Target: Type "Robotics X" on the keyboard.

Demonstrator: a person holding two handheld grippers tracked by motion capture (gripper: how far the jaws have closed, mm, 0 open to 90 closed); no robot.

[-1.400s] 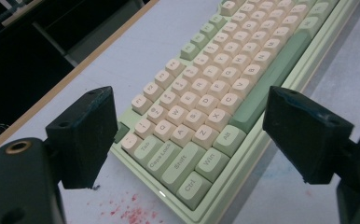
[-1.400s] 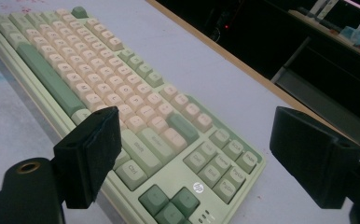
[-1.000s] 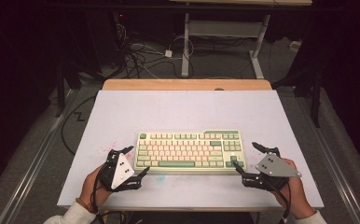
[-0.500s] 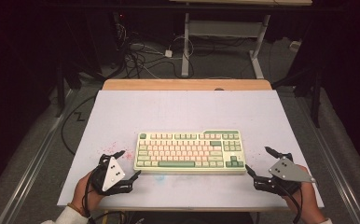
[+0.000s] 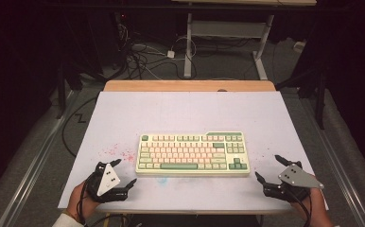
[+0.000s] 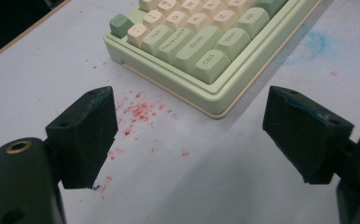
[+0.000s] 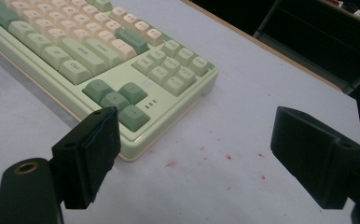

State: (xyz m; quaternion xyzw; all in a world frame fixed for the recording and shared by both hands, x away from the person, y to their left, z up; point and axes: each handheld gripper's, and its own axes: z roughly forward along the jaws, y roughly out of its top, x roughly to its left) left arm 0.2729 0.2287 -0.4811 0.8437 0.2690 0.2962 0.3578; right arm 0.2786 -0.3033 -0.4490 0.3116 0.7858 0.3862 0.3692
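Observation:
A cream and green keyboard point(image 5: 192, 153) lies flat in the middle of the white table point(image 5: 190, 113). My left gripper point(image 5: 123, 172) rests near the front left, open, its jaws apart and empty, a short way left of the keyboard's near left corner point(image 6: 215, 109). My right gripper point(image 5: 269, 169) sits open at the front right, just right of the keyboard's near right corner point(image 7: 136, 151). Nothing is between either pair of jaws. In the left gripper view my left gripper point(image 6: 190, 135) frames red specks; in the right gripper view my right gripper point(image 7: 194, 156) frames bare table.
Red paint-like specks point(image 5: 117, 152) stain the table left of the keyboard, with a faint blue smudge point(image 5: 161, 179) in front of it. A wooden strip point(image 5: 190, 85) edges the far side. Cables point(image 5: 143, 56) and a metal stand point(image 5: 228, 33) sit on the floor behind.
Both grippers have drawn back from the keyboard's ends toward the front edge, the left moving left, the right moving right. The keyboard stays where it was.

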